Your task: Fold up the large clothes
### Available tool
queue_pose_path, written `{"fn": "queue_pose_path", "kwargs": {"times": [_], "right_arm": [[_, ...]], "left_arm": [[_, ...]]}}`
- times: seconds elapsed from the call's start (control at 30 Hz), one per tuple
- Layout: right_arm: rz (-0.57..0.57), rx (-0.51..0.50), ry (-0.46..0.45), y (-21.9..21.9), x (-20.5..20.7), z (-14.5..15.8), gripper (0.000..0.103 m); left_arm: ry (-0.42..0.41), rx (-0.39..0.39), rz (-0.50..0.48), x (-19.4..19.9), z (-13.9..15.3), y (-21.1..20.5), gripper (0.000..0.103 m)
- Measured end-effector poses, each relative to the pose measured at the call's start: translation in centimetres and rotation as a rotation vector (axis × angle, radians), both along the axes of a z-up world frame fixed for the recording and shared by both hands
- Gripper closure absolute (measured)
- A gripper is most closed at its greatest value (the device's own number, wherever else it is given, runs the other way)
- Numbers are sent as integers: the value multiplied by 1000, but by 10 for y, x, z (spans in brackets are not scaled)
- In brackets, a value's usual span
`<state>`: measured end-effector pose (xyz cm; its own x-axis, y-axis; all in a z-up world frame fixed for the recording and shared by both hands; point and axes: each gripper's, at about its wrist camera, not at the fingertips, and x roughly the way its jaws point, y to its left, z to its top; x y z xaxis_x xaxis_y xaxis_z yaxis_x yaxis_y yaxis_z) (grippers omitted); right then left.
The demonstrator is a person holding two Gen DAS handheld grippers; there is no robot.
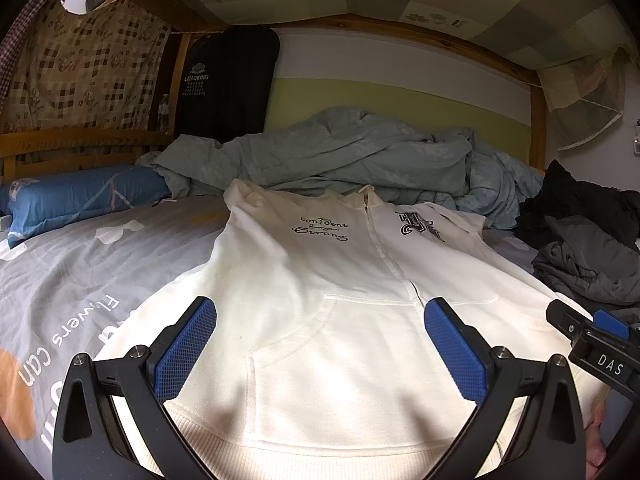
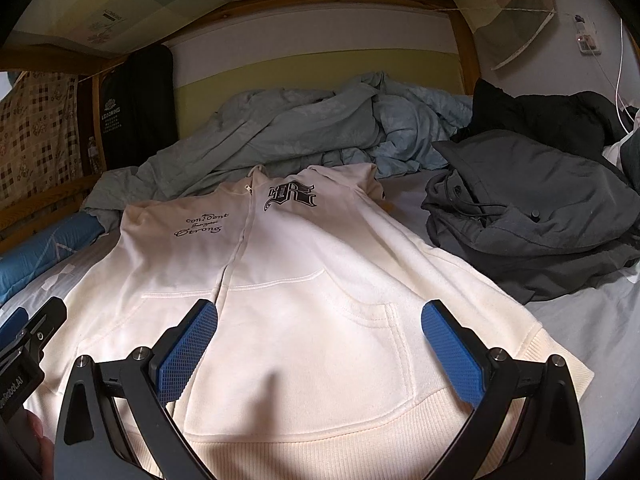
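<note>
A cream zip hoodie (image 1: 320, 280) lies flat, front up, on the bed, with black lettering on the chest and a kangaroo pocket. In the right wrist view the same hoodie (image 2: 312, 272) fills the middle. My left gripper (image 1: 320, 344) hovers open over the left pocket half near the ribbed hem, its blue pads (image 1: 188, 348) wide apart with nothing between them. My right gripper (image 2: 319, 344) stands open above the right pocket half, also holding nothing. The right gripper's body (image 1: 596, 344) shows at the left view's right edge. The sleeves are hidden.
A rumpled pale-green duvet (image 1: 340, 152) is heaped behind the hoodie's hood. Dark grey clothes (image 2: 532, 216) pile up on the right side. A blue pillow (image 1: 76, 200) lies at the left. The grey printed sheet (image 1: 80, 280) covers the mattress, and a wooden bunk frame (image 1: 538, 120) encloses the bed.
</note>
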<state>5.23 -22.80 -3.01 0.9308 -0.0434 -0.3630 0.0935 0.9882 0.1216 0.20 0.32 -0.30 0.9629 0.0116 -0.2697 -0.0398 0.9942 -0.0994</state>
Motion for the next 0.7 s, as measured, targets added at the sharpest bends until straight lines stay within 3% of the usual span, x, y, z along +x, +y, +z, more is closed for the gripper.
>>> {"fn": "queue_pose_path", "kwargs": {"times": [0.53, 0.7], "right_arm": [[-3, -8, 6, -2, 1, 3, 0], [-7, -30, 5, 1, 1, 6, 0]], "left_arm": [[4, 45, -6, -4, 4, -3, 0], [-26, 13, -2, -5, 3, -5, 0]]}}
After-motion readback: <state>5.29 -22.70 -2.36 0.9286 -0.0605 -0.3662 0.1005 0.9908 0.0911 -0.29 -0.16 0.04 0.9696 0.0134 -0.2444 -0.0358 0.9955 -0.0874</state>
